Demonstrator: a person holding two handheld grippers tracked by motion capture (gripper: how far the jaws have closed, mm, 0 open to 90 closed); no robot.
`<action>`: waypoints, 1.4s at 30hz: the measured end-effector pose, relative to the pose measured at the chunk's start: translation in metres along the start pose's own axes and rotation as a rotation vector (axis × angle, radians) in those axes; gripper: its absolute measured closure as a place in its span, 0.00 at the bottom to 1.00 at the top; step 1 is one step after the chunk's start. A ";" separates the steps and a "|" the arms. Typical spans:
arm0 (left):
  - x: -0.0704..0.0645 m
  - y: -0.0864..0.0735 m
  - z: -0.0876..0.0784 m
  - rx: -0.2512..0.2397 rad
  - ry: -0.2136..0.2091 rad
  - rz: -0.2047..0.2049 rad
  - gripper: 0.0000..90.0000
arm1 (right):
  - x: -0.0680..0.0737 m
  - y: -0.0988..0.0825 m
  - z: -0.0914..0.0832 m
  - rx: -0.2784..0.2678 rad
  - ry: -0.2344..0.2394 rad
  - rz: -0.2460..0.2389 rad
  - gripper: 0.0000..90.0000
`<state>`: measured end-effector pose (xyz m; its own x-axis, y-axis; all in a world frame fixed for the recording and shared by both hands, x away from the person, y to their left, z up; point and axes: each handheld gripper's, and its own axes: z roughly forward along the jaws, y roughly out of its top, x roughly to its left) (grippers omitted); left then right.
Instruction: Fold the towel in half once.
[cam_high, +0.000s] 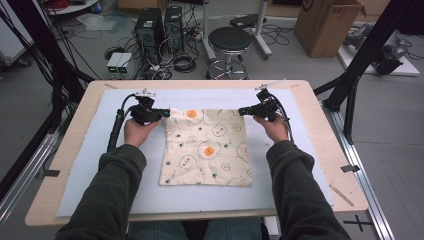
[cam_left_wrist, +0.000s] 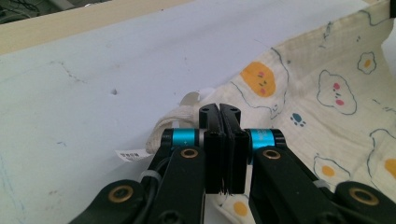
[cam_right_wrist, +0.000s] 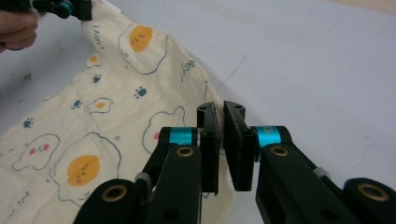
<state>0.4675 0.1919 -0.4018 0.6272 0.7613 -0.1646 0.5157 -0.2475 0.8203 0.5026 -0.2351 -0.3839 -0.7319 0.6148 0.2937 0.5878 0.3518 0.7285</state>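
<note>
Tongs (cam_high: 161, 114) (cam_high: 243, 111) pinch far corners of crinkled square cotton cloth (cam_high: 207, 150).

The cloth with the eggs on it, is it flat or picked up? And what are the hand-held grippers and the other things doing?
Cloth: spread out, far corners pinched and lifted.
Left hand-held gripper: shut on the cloth's corner.
Right hand-held gripper: shut on the cloth's edge.
Cardboard box: flaps open.
Stool: upright, nobody on it.

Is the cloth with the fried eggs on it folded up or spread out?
Spread out. The cream fried-egg-print cloth lies mostly flat on the pale blue mat, its two far corners pinched by the left gripper and right gripper.
</note>
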 end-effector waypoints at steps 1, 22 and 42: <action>0.000 -0.001 -0.001 -0.004 -0.005 0.002 0.98 | 0.001 0.000 -0.002 -0.001 0.003 0.001 0.94; -0.009 -0.018 -0.020 -0.040 -0.054 0.032 0.98 | 0.016 -0.011 -0.018 -0.015 0.036 -0.037 0.94; -0.020 -0.032 -0.035 -0.035 -0.080 0.063 0.98 | 0.033 -0.026 -0.028 -0.006 0.042 -0.081 0.94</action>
<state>0.4178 0.2054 -0.4060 0.7030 0.6942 -0.1546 0.4542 -0.2710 0.8487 0.4533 -0.2441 -0.3757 -0.7908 0.5543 0.2596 0.5243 0.3946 0.7546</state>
